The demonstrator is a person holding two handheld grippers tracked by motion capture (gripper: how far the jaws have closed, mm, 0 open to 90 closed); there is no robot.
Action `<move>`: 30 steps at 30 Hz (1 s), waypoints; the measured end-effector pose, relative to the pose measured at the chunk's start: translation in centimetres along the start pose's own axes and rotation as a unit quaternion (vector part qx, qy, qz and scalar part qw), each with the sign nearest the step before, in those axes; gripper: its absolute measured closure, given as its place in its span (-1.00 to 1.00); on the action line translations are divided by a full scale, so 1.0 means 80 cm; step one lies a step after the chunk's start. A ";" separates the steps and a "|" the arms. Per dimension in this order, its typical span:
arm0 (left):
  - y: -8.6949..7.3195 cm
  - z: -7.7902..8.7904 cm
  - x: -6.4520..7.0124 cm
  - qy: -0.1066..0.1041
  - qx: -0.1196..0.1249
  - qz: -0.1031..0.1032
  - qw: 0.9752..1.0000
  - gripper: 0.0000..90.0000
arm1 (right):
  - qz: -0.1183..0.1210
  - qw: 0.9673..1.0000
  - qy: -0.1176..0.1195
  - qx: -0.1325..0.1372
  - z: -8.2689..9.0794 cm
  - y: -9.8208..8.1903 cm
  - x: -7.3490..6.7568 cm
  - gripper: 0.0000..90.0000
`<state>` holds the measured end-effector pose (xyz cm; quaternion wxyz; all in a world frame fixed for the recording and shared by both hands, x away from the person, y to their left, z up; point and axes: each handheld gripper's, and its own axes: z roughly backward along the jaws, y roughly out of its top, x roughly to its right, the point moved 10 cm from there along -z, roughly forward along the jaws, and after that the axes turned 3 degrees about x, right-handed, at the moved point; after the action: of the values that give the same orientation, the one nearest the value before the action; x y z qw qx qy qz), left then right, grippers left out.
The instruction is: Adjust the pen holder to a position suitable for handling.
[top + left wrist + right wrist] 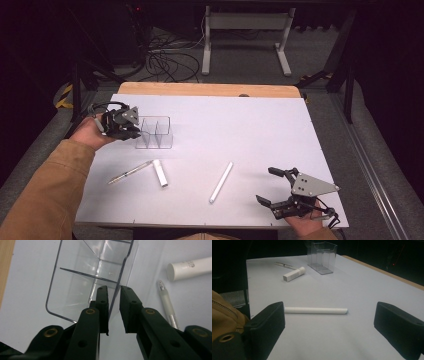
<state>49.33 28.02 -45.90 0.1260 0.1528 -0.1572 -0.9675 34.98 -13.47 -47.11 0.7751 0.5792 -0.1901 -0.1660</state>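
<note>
Clear plastic organizer box, upright, split by inner dividers, on white table at its left. Near wall between left gripper fingers, narrowly parted, straddling it. Right gripper wide open, empty, by white tube.

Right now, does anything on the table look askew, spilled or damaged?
Nothing stands out. The clear holder stands upright, and the left gripper has one of its walls between its jaws. The clear pen, short white tube and long white tube lie loose and apart on the table, none visibly broken.
</note>
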 end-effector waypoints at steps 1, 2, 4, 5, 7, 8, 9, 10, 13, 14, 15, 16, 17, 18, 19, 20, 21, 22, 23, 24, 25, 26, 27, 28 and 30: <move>0.001 0.001 0.001 -0.006 -0.002 -0.006 1.000 0.77 | 0.000 1.000 0.000 0.000 0.000 0.000 0.000 -0.76; 0.002 0.001 0.003 -0.009 -0.003 -0.009 1.000 0.82 | -0.001 1.000 0.001 0.000 0.000 0.000 0.000 -0.76; 0.005 0.002 0.006 -0.016 -0.014 -0.009 1.000 0.88 | -0.002 1.000 0.002 -0.002 0.000 -0.001 0.000 -0.76; 0.006 0.003 0.007 -0.023 -0.012 -0.013 1.000 0.90 | -0.003 1.000 0.003 -0.002 -0.001 -0.001 -0.001 -0.76; 0.011 0.007 0.011 -0.038 0.001 -0.013 0.999 0.95 | -0.005 1.000 0.006 -0.003 -0.002 -0.002 -0.001 -0.76; 0.013 0.008 0.013 -0.041 0.005 -0.014 0.999 0.97 | -0.004 1.000 0.007 -0.003 -0.002 -0.002 -0.001 -0.76; 0.014 0.009 0.013 -0.037 0.005 -0.019 0.999 0.97 | -0.004 1.000 0.007 -0.003 -0.002 -0.002 -0.001 -0.76; 0.016 0.010 0.014 -0.036 0.004 -0.021 0.999 0.97 | -0.005 1.000 0.007 -0.003 -0.002 -0.002 -0.001 -0.77; 0.026 0.018 0.018 -0.039 0.012 -0.026 0.999 0.97 | -0.005 1.000 0.008 -0.003 -0.002 -0.002 -0.001 -0.77; 0.033 0.023 0.020 -0.036 0.023 -0.028 0.999 0.97 | -0.006 1.000 0.008 -0.002 -0.002 -0.001 -0.002 -0.77; 0.039 0.030 0.020 -0.034 0.034 -0.031 0.998 0.97 | -0.006 1.000 0.007 -0.002 -0.002 -0.001 -0.002 -0.77; 0.047 0.036 0.021 -0.031 0.049 -0.032 0.998 0.97 | -0.005 1.000 0.007 -0.002 -0.002 -0.001 -0.001 -0.77; 0.055 0.042 0.023 -0.030 0.061 -0.036 0.997 0.97 | -0.006 1.000 0.007 -0.001 -0.002 -0.001 -0.001 -0.77; 0.064 0.047 0.025 -0.030 0.076 -0.038 0.996 0.97 | -0.006 1.000 0.007 -0.001 -0.002 -0.001 -0.001 -0.77; 0.072 0.051 0.028 -0.030 0.084 -0.039 0.995 0.97 | -0.005 1.000 0.008 -0.001 -0.002 -0.001 -0.001 -0.77; 0.080 0.053 0.031 -0.030 0.092 -0.045 0.994 0.97 | -0.006 1.000 0.008 -0.001 -0.002 -0.001 -0.002 -0.77; 0.088 0.054 0.035 -0.033 0.100 -0.048 0.993 0.97 | -0.006 1.000 0.008 -0.001 -0.002 -0.001 -0.002 -0.77; 0.096 0.054 0.038 -0.036 0.107 -0.051 0.992 0.97 | -0.006 1.000 0.008 -0.001 -0.001 -0.001 -0.002 -0.77; 0.103 0.053 0.042 -0.040 0.113 -0.057 0.991 0.97 | -0.005 1.000 0.007 -0.001 -0.001 -0.001 -0.001 -0.77; 0.110 0.052 0.046 -0.044 0.116 -0.062 0.990 0.97 | -0.005 1.000 0.008 0.000 -0.001 -0.001 -0.001 -0.77; 0.116 0.050 0.050 -0.049 0.116 -0.065 0.990 0.97 | -0.005 1.000 0.008 0.000 -0.001 0.000 -0.001 -0.77; 0.122 0.047 0.053 -0.052 0.118 -0.069 0.989 0.97 | -0.005 1.000 0.007 0.000 0.000 -0.001 -0.001 -0.77; 0.127 0.044 0.056 -0.055 0.118 -0.073 0.989 0.97 | -0.005 1.000 0.007 0.000 0.000 -0.001 -0.001 -0.77; 0.132 0.041 0.060 -0.062 0.119 -0.076 0.988 0.97 | -0.005 1.000 0.007 0.000 0.000 -0.001 -0.001 -0.77; 0.142 0.034 0.067 -0.071 0.120 -0.080 0.987 0.97 | -0.005 1.000 0.008 0.000 0.000 -0.001 -0.001 -0.77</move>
<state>45.74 16.73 -40.90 0.0170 0.1097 -0.2679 -0.9570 34.92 -13.43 -47.18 0.7758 0.5813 -0.1811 -0.1653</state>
